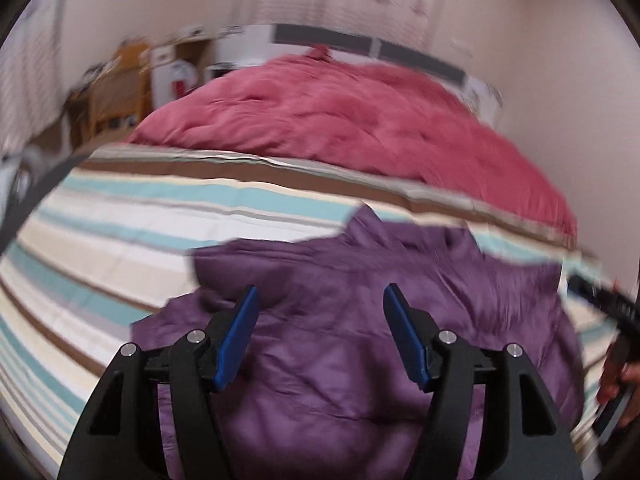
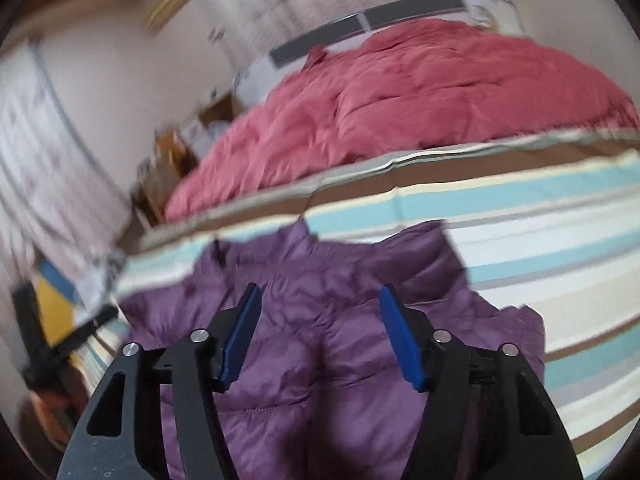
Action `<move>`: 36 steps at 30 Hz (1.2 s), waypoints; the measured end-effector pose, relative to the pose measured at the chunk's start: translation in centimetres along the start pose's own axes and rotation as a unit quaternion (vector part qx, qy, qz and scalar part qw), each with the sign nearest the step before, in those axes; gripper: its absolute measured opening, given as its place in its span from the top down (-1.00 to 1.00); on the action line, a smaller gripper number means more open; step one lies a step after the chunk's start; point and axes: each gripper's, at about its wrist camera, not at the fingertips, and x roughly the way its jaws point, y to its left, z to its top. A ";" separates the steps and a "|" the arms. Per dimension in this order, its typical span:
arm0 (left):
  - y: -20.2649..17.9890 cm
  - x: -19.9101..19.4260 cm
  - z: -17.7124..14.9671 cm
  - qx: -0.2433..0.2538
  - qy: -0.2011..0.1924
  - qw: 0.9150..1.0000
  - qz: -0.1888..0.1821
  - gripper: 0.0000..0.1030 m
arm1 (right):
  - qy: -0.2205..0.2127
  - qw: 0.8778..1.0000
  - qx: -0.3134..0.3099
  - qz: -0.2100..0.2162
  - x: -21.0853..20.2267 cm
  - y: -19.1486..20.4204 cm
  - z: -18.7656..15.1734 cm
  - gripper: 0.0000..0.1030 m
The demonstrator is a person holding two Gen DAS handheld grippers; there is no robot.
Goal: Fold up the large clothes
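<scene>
A purple quilted jacket [image 1: 328,320] lies spread and rumpled on the striped bed cover [image 1: 120,216]. My left gripper [image 1: 320,300] is open above the jacket, blue pads wide apart, holding nothing. In the right wrist view the same jacket [image 2: 320,320] lies below my right gripper [image 2: 318,300], which is also open and empty. The other gripper shows at the right edge of the left wrist view [image 1: 600,300] and at the left edge of the right wrist view [image 2: 48,340]. Both views are motion-blurred.
A red quilt [image 1: 352,120] is heaped on the far half of the bed, also in the right wrist view [image 2: 400,96]. Wooden furniture and boxes [image 1: 120,80] stand by the far wall left of the bed. The striped cover [image 2: 540,240] extends to the right.
</scene>
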 end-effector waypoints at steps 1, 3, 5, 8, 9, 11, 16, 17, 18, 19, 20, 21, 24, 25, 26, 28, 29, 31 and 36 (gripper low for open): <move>-0.9 0.5 0.0 0.020 0.005 1.000 0.006 -0.22 | 0.011 0.999 -0.029 -0.018 0.7 1.0 -0.1 -0.15; -2.2 1.6 0.2 0.044 0.024 0.999 0.014 -0.12 | 0.034 0.996 -0.066 -0.044 2.1 2.1 -0.3 -0.01; -2.6 2.9 0.3 0.051 0.043 0.997 0.024 -0.10 | 0.059 0.993 -0.078 -0.064 3.7 2.4 -0.6 0.10; -2.4 5.0 0.6 0.051 0.067 0.996 0.044 -0.06 | 0.078 0.988 -0.090 -0.100 6.5 2.1 -0.4 0.11; -2.2 5.8 0.7 0.046 0.076 0.995 0.044 -0.07 | 0.080 0.987 -0.091 -0.107 7.3 1.7 -0.3 0.11; -1.8 6.8 0.6 0.035 0.081 0.995 0.045 -0.07 | 0.081 0.987 -0.082 -0.111 8.5 1.2 -0.3 0.11; -1.3 8.4 -0.1 0.022 0.070 0.997 0.032 -0.09 | 0.074 0.986 -0.084 -0.125 10.4 1.2 -0.5 0.11; -1.3 8.6 -0.4 0.021 0.066 0.997 0.031 -0.09 | 0.072 0.986 -0.082 -0.124 10.6 1.3 -0.5 0.11; -1.1 8.7 -0.8 0.014 0.058 0.998 0.026 -0.09 | 0.067 0.987 -0.079 -0.123 10.6 1.1 -0.6 0.11; -1.0 8.7 -1.0 0.011 0.054 0.998 0.024 -0.09 | 0.063 0.987 -0.079 -0.123 10.6 1.1 -0.7 0.11; -1.0 8.8 -1.2 0.008 0.051 0.998 0.023 -0.09 | 0.061 0.987 -0.080 -0.124 10.7 1.2 -0.7 0.11; -1.0 8.8 -1.3 0.005 0.048 0.999 0.022 -0.09 | 0.057 0.987 -0.081 -0.126 10.7 1.4 -0.8 0.11; -1.0 8.9 -1.5 0.004 0.046 0.999 0.022 -0.09 | 0.050 0.986 -0.086 -0.132 10.9 1.6 -1.0 0.11; -1.1 8.9 -1.5 0.004 0.046 0.999 0.023 -0.09 | 0.049 0.986 -0.087 -0.134 10.9 1.7 -1.0 0.11; -1.1 8.9 -1.6 0.005 0.046 0.999 0.024 -0.09 | 0.048 0.986 -0.088 -0.134 10.9 1.7 -1.0 0.11; -1.2 8.6 -1.6 0.006 0.046 0.998 0.029 -0.10 | 0.046 0.986 -0.088 -0.135 10.9 1.7 -1.0 0.11; -1.3 8.5 -1.6 0.007 0.046 0.998 0.035 -0.10 | 0.045 0.986 -0.088 -0.134 10.9 1.7 -1.0 0.11; -1.9 7.6 -1.3 0.009 0.045 0.998 0.044 -0.22 | 0.044 0.986 -0.089 -0.135 10.9 1.7 -1.0 0.11; -4.1 5.4 -0.9 0.018 0.024 0.999 0.038 -0.39 | 0.038 0.984 -0.099 -0.144 10.1 2.3 -0.9 0.11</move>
